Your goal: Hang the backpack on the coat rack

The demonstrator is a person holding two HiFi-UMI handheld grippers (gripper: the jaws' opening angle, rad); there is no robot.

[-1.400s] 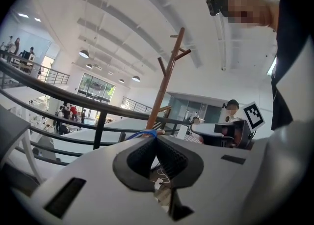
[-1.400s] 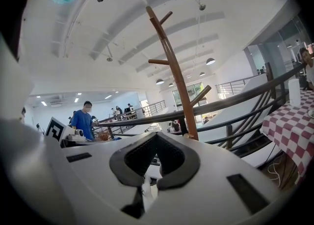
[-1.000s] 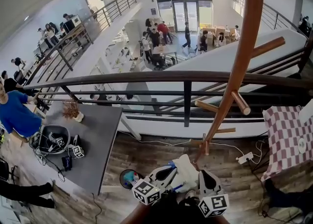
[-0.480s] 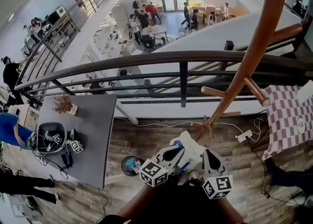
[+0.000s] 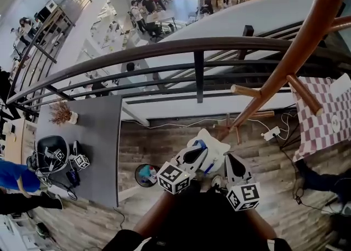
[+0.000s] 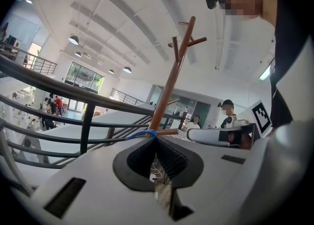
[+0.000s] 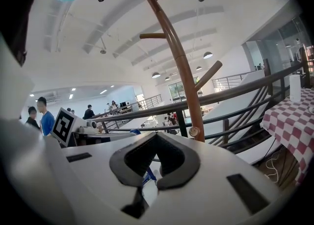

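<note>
The wooden coat rack [image 5: 285, 69] rises at the right of the head view, with pegs [image 5: 247, 91] sticking out low on its curved pole. It also stands ahead in the left gripper view [image 6: 171, 81] and the right gripper view [image 7: 181, 71]. A white backpack [image 5: 214, 159] with blue trim hangs above the floor between both grippers. My left gripper [image 5: 202, 147] is shut on its blue loop [image 6: 140, 134]. My right gripper [image 5: 227, 158] sits close beside it, its jaws closed at the bag's edge; white and blue fabric shows below them [image 7: 142, 172].
A dark metal railing [image 5: 164, 50] runs behind the rack, with an open lower floor and people beyond. A grey table [image 5: 101, 135] at the left carries black gear [image 5: 52, 154] and a dried plant [image 5: 60, 114]. A round bin [image 5: 147, 174], a power strip [image 5: 272, 133] and a checkered cloth [image 5: 321, 124] lie nearby.
Both grippers and the backpack have moved up the head view, toward the foot of the rack. The rack's pegs now show larger and nearer.
</note>
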